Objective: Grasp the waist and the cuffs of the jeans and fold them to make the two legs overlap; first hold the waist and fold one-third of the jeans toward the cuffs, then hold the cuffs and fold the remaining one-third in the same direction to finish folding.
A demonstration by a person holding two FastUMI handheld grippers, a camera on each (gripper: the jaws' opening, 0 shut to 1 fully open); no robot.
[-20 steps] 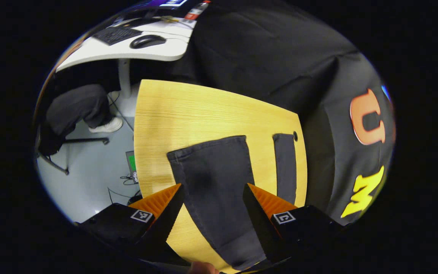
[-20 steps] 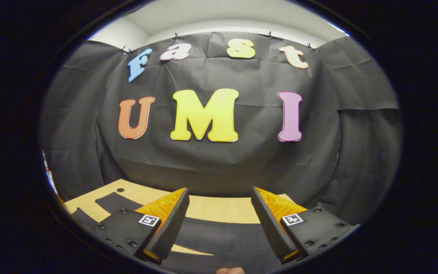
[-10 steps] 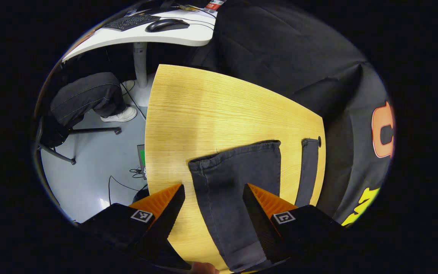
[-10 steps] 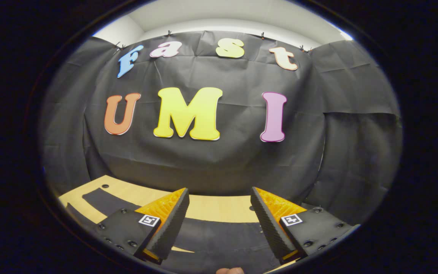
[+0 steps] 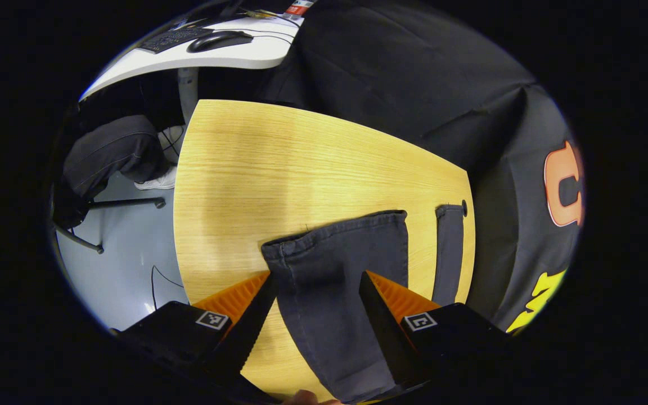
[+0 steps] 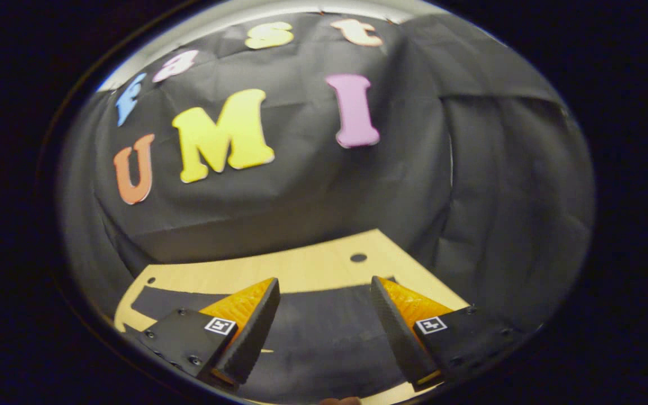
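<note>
Left gripper [image 5: 315, 287]: jaws spread, we've slid back over the jeans [image 5: 335, 287] cuff.
Right gripper [image 6: 324, 306]: jaws spread, just tipped down toward worktop [image 6: 301, 267].
Meaning: leg fold not started.

A light wooden desk [image 5: 279, 169] is seen, bare toward 11 o'clock. Dark jeans [image 5: 335, 281] are laid flat on it, both cuffs pointed toward 12 o'clock.
</note>
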